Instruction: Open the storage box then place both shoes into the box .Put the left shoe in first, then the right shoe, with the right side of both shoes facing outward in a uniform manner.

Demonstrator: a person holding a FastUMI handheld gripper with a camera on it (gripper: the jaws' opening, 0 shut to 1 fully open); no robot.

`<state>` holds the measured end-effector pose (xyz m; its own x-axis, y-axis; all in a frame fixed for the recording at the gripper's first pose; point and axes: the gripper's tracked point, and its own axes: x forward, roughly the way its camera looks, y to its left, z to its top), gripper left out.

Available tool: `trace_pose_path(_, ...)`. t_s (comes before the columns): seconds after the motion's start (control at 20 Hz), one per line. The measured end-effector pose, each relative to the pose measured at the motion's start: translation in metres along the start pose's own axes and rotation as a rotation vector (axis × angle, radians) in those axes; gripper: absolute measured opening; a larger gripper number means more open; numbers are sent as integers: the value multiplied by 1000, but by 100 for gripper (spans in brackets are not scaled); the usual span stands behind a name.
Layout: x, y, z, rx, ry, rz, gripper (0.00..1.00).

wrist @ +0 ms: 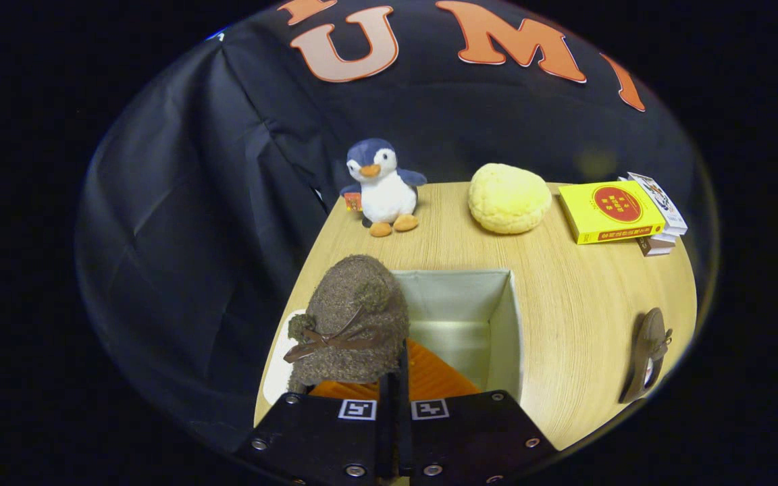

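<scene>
While the gripper pinches a fuzzy brown slipper, the storage box sits open.
Its mate lies at the surface's right edge.

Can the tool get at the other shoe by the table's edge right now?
Probably not yet: the tool is shut on a fuzzy shoe over the open box; the other shoe lies unobstructed.

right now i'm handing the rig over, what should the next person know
Tool: fingers closed together, pinching the brown fuzzy shoe at its edge; shoe hangs over the near left corner of the open storage box.
Box: lid off, pale lining showing, an orange panel low inside, no shoe clearly resting in it yet.
Second shoe: lying on the table beyond the box's right wall.
Done: box opened, first shoe picked up.
Left: lower this shoe in, then fetch and place the second, sides matching.
</scene>
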<state>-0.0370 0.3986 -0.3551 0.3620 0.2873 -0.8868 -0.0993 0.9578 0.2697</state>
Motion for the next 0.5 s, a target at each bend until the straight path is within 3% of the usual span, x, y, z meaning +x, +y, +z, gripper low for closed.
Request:
trace_pose_path(0.25,15,10,-33,27,99,-9,7)
trace_pose_path(0.35,16,23,-43,46,137,49,14)
trace_pose_path(0.5,12,28,-52,52,169,109,34)
